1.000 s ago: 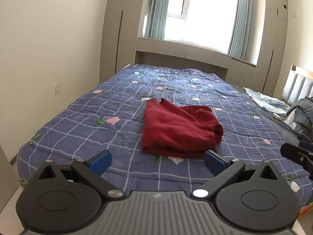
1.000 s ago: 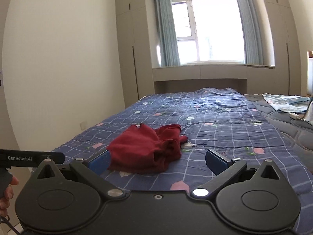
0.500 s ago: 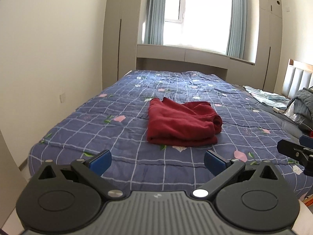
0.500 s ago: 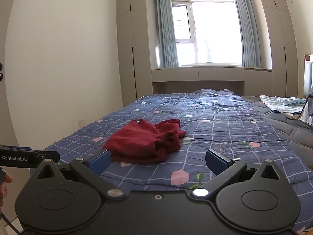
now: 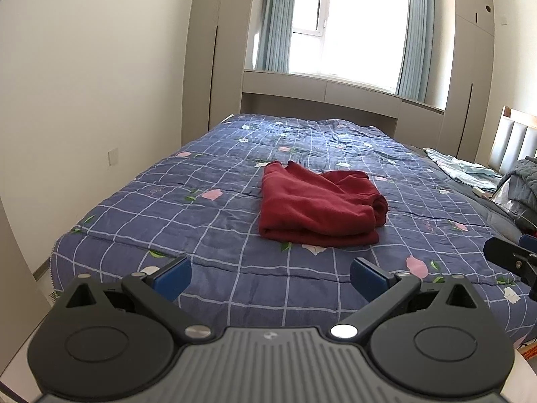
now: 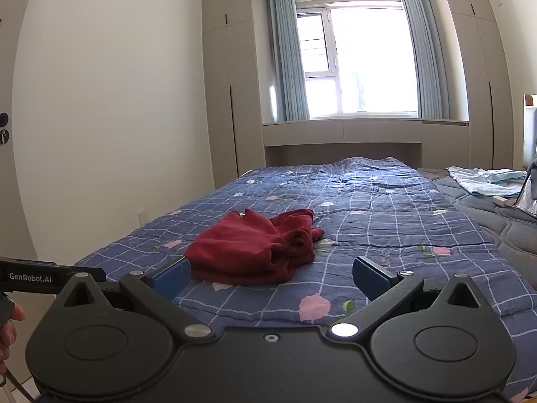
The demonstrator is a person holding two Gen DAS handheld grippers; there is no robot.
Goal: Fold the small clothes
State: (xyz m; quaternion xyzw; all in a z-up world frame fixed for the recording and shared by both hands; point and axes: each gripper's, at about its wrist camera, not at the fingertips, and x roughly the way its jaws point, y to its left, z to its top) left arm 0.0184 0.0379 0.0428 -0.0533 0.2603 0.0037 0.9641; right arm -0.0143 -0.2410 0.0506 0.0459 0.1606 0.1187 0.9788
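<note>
**Both claws spread and clear of the red garment: how to judge the fold**

While nothing is held, the whole bed can be read at once. A blue checked quilt [image 5: 208,221] with pink flowers covers the bed, and a grey mattress pad [image 6: 510,231] shows at about 3 o'clock in the right wrist view. On that pad, toward 2 o'clock, lies a pale blue cloth [image 6: 483,181], well apart from the work.

At roughly 12 o'clock in the left wrist view, the dark red garment [image 5: 319,201] rests on the quilt as a thick, layered bundle. Its near edge looks fairly straight; its right end, near 1 o'clock, is rolled and lumpy. From the right wrist view the same piece [image 6: 255,248] sits at about 11 o'clock, with a loose flap trailing off its far right corner.

My reading is that the fold is roughly made but untidy. A good finish would pinch that loose flap, tuck it over, then press the rolled end flat, gripping few layers so the stack does not drag.

Left gripper [image 5: 270,277] has its blue pads [image 5: 173,277] wide apart, holding nothing, short of the quilt's near edge. Right gripper [image 6: 272,277] is likewise spread and empty.
</note>
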